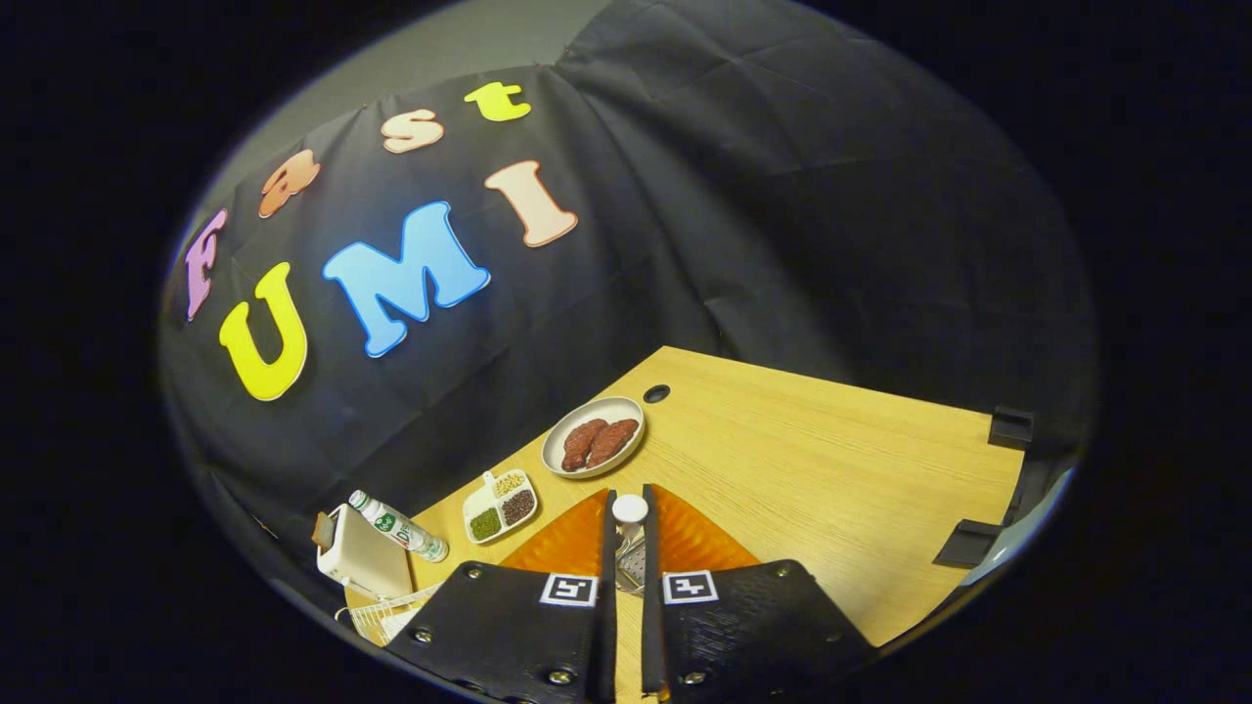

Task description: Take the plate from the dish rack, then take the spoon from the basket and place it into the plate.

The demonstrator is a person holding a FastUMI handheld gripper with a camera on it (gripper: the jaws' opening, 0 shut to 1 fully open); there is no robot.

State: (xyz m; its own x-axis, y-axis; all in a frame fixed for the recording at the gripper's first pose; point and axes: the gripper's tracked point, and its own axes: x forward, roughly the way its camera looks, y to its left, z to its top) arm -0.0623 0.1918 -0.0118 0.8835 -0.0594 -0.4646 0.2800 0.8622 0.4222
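My gripper [628, 495] hangs just above an orange plate [567, 543] that lies flat on the wooden table [831, 489]. Its fingers stand close together and are shut on a spoon [630, 508]. The spoon's white rounded end sticks out between the fingertips, and a greyish part of it runs back along the narrow gap. The fingers cover the plate's near part. A white wire rack [377, 618] shows to the left of the fingers, at the table's edge.
Beyond the fingertips sits a pale plate with brown sausages [594, 437]. Left of that lies a small divided dish of beans [501, 506], then a bottle [399, 526] on its side against a white box-like appliance [358, 559]. Black clamps [1009, 427] grip the table's far right edge.
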